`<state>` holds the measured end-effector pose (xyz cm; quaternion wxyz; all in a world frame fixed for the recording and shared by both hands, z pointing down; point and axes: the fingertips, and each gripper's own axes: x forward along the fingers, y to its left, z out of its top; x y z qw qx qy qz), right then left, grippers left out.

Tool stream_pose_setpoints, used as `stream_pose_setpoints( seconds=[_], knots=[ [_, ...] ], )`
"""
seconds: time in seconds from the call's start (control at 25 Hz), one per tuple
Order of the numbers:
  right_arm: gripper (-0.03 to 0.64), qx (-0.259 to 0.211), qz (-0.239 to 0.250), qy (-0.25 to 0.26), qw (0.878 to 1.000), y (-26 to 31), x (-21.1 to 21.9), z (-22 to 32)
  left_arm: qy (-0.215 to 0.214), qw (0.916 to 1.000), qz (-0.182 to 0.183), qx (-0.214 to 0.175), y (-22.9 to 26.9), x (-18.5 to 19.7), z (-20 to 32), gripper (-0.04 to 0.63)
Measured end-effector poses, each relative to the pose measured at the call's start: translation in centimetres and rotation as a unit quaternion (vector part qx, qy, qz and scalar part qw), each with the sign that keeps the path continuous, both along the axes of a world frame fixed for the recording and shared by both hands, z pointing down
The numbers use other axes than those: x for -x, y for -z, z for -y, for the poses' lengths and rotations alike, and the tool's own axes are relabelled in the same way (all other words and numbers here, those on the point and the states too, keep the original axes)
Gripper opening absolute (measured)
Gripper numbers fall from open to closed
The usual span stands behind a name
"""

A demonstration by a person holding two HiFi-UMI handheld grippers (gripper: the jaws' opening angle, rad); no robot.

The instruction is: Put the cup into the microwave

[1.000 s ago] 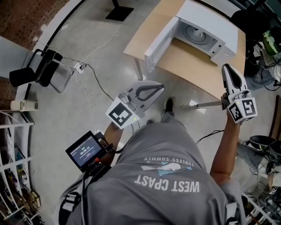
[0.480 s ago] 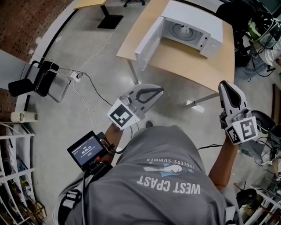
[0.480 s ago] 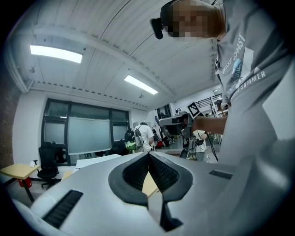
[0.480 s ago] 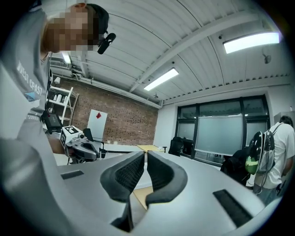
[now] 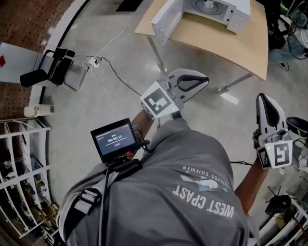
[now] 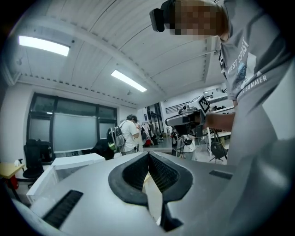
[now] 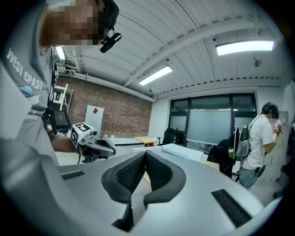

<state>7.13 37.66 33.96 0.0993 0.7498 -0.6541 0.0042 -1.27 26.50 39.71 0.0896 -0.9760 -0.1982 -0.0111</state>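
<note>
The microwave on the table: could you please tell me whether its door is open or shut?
Open: the door stands swung out beside the microwave, and its turntable inside shows.

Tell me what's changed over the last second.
The person has stepped back from the table; the microwave now sits at the head view's top edge. The right gripper has just been closing its jaws, nothing between them. Unchanged: microwave door open, left gripper shut and empty.
</note>
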Motion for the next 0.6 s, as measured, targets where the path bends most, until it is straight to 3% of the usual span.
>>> stream_pose_setpoints(
  seconds=[0.32,0.6],
  knots=[
    [0.02,0.012,0.018,-0.047,0.999,-1.3,2.1,-7.1,-0.046,0.9988,0.007,-0.013,0.4,1.1,-6.6,0.02],
    [0.02,0.014,0.021,-0.038,0.999,-1.2,2.4,-6.5,-0.047,0.9988,0.002,-0.016,0.3,1.2,-7.1,0.02]
  ],
)
